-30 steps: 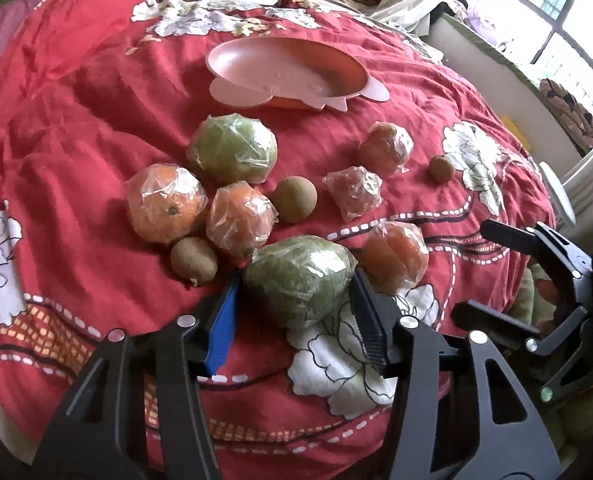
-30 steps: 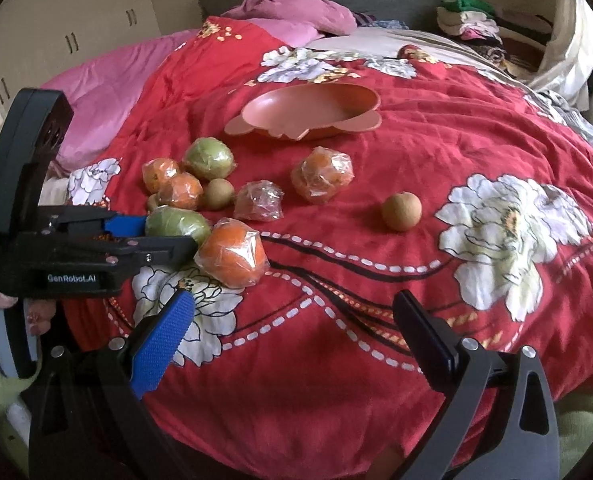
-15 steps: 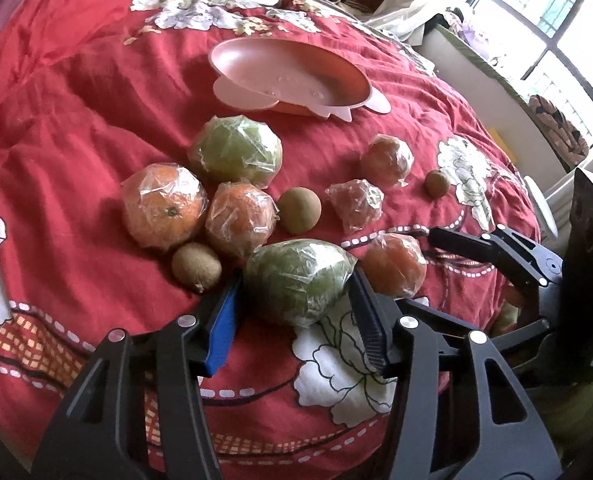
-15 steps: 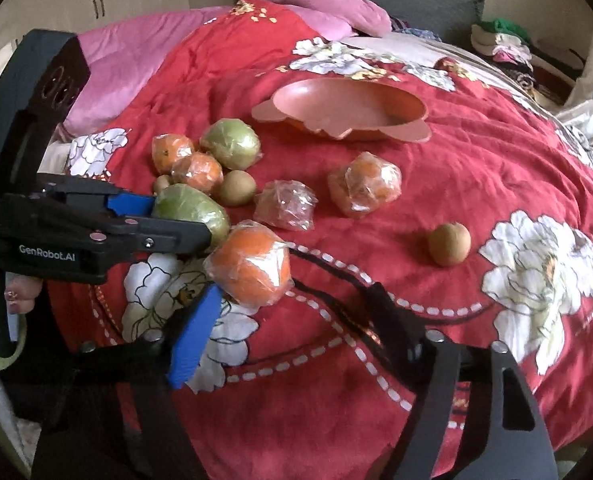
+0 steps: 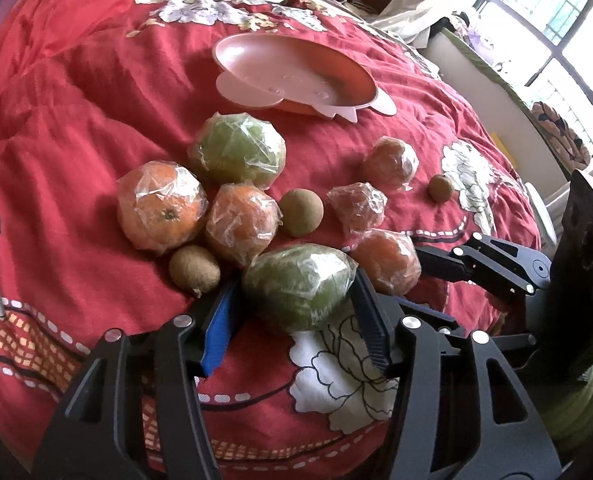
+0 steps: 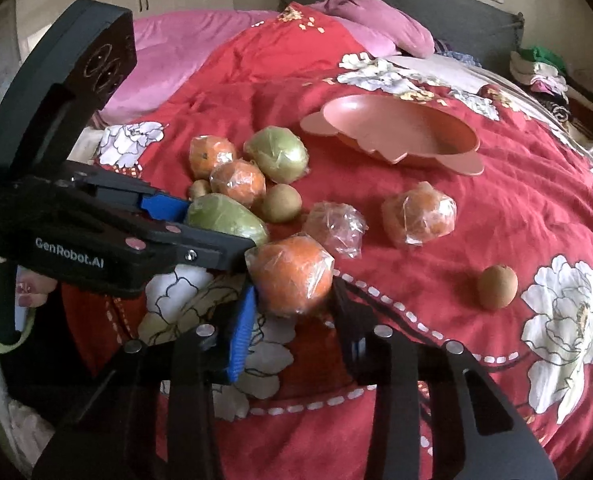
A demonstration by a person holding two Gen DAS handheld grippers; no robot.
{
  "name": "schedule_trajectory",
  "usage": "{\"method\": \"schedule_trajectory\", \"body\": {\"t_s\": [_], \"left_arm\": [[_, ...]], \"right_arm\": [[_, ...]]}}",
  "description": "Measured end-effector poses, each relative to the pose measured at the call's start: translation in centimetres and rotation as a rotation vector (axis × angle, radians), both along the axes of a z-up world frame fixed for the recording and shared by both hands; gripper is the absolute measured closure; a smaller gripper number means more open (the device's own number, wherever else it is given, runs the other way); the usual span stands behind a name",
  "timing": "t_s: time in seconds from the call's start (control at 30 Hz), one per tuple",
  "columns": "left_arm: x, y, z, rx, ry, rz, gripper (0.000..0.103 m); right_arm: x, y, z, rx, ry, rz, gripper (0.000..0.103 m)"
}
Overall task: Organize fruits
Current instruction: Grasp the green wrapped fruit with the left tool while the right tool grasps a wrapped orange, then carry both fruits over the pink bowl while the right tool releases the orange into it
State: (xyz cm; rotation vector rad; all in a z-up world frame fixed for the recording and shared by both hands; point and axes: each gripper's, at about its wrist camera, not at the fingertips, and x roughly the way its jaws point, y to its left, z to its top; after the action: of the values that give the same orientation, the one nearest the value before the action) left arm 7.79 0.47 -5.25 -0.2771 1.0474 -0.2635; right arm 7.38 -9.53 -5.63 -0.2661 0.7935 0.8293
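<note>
Gripping one green fruit (image 5: 296, 276), left tool (image 5: 296, 286); right tool (image 6: 295, 289) closing on one orange (image 6: 290, 270).

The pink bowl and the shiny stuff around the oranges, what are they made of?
The pink bowl looks like plastic, smooth and matte, with a moulded wavy rim and small holes inside. The wrap on the wrapped orange looks like thin clear plastic film: it crinkles and shows white glints. I can't be sure of either just from looking.
</note>
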Motion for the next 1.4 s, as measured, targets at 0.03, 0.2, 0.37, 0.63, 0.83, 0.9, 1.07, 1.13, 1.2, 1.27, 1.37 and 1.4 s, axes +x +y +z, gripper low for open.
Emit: {"method": "schedule_trajectory", "body": {"t_s": [0.03, 0.2, 0.37, 0.63, 0.83, 0.9, 1.07, 1.13, 1.2, 1.27, 1.37, 1.4], "left_arm": [[0.1, -0.1, 0.0, 0.002, 0.001, 0.001, 0.056], [0.3, -0.6, -0.2, 0.028, 0.005, 0.005, 0.056], [0.5, -1.2, -0.2, 0.077, -0.003, 0.006, 0.057], [-0.1, -1.1, 0.7, 0.062, -0.016, 0.018, 0.057], [-0.9, -1.3, 3.2, 0.045, -0.073, 0.001, 0.057], [-0.7, -1.1, 4.1, 0.035, -0.085, -0.003, 0.057], [1.0, -0.3, 5.5, 0.048, -0.112, 0.022, 0.057], [1.8, 0.1, 5.7, 0.046, -0.116, 0.029, 0.057], [2.7, 0.6, 6.1, 0.052, -0.122, 0.041, 0.057], [3.8, 1.2, 6.5, 0.051, -0.125, 0.054, 0.057], [5.4, 2.1, 6.8, 0.052, -0.122, 0.072, 0.057], [5.9, 2.4, 6.9, 0.055, -0.123, 0.076, 0.057]], "right_arm": [[0.0, -0.3, 0.1, 0.008, 0.002, -0.002, 0.069], [0.8, -2.3, 0.6, 0.060, 0.036, -0.055, 0.069], [1.5, -4.1, 1.2, 0.100, 0.036, -0.103, 0.069], [2.4, -5.5, 1.9, 0.148, 0.046, -0.142, 0.069], [3.1, -6.5, 3.0, 0.177, 0.032, -0.162, 0.069], [3.4, -6.7, 3.3, 0.184, 0.029, -0.165, 0.069], [4.4, -7.0, 4.5, 0.198, 0.006, -0.169, 0.069], [4.9, -6.9, 5.0, 0.202, -0.006, -0.169, 0.069], [5.6, -6.9, 5.5, 0.214, -0.012, -0.169, 0.069], [6.4, -6.9, 5.7, 0.225, -0.007, -0.172, 0.069], [7.5, -6.8, 5.9, 0.229, 0.005, -0.176, 0.069], [7.8, -6.8, 5.9, 0.230, 0.007, -0.176, 0.069]]}}
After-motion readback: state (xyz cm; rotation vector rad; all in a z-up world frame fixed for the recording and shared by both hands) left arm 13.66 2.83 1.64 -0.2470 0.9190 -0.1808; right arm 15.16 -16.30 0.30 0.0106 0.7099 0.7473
